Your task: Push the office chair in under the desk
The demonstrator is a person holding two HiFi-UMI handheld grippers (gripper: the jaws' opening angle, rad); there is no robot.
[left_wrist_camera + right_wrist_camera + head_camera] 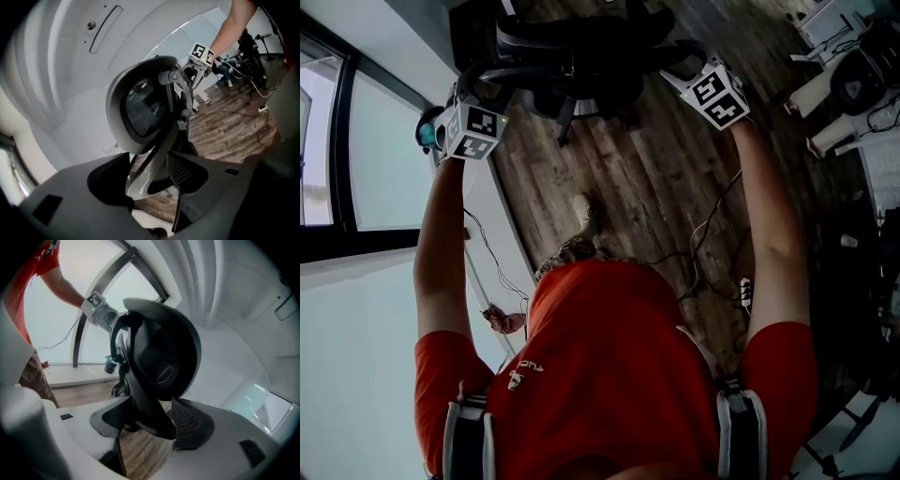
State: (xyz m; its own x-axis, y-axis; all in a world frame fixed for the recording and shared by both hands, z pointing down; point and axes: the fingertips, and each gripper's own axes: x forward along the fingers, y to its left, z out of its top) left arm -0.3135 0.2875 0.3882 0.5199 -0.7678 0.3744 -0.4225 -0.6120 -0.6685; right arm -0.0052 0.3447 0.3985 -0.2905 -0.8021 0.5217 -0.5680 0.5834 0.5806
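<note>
The black office chair [572, 56] stands at the top of the head view on the wooden floor. My left gripper [490, 77] is at the left side of its backrest and my right gripper [677, 67] at the right side. In the left gripper view the mesh backrest [140, 110] fills the middle. Its grey frame bar passes between the spread jaws of the left gripper [150, 173] with a gap showing. In the right gripper view the backrest's dark edge [154, 394] runs down between the jaws of the right gripper [145, 427], which stand open. No desk is clearly in view.
A dark-framed window [337, 150] and a white wall lie to the left. Cables and a power strip [745, 292] trail over the plank floor near the person's feet. White furniture with equipment [839, 84] stands at the far right.
</note>
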